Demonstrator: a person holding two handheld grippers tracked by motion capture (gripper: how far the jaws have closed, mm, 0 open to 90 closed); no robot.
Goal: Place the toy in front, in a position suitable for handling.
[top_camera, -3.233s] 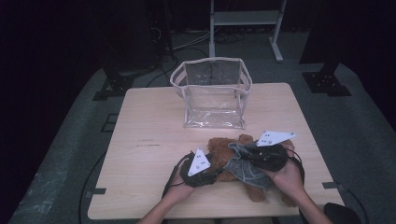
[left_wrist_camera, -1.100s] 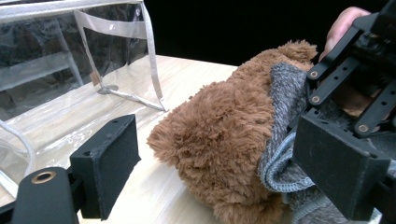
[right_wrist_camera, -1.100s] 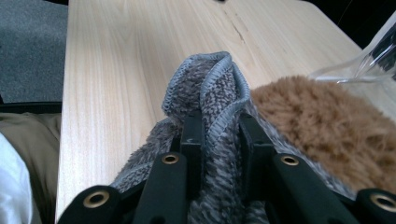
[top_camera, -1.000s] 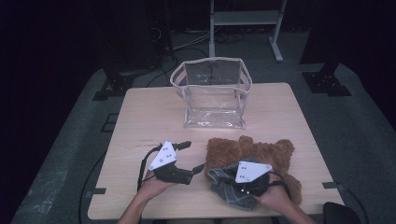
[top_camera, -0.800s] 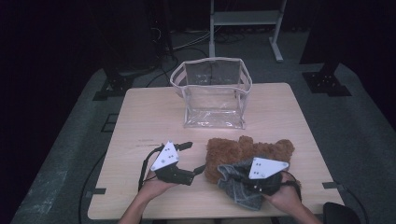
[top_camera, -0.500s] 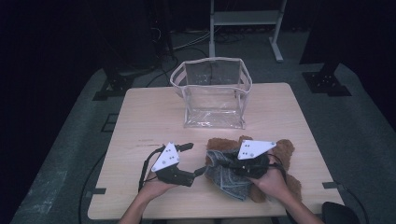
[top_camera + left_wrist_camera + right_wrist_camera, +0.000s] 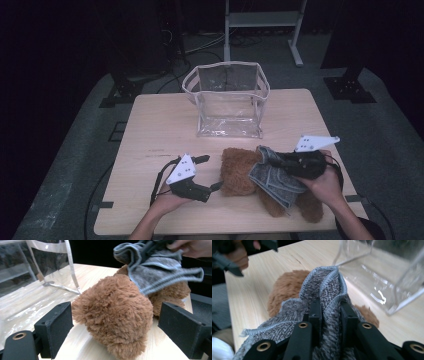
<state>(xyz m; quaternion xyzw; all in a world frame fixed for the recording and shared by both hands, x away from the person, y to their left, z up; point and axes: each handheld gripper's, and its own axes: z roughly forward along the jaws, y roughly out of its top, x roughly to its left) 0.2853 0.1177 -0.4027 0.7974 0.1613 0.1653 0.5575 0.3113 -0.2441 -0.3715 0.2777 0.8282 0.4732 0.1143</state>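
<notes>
A brown plush bear [image 7: 238, 172] lies near the table's front edge. A grey knitted garment [image 7: 274, 179] is draped over its right side. My right gripper [image 7: 275, 159] is shut on a fold of that garment [image 7: 322, 285], the knit bunched between the jaws [image 7: 329, 308], with the bear's fur [image 7: 284, 290] below. My left gripper [image 7: 212, 172] stands open just left of the bear and points at it. Its jaws have just been opening a little wider. The bear's head [image 7: 115, 315] sits ahead between the jaws, with neither pad touching it.
A clear plastic bag [image 7: 227, 100] with white trim stands upright and open at the back middle of the wooden table [image 7: 160, 125]. A metal stand [image 7: 260, 20] rises on the dark floor beyond. Bare tabletop lies to the left and at the far right.
My right gripper has moved right and away from the front edge, rising and pulling the grey garment up over the bear. The left gripper has stayed in place.
</notes>
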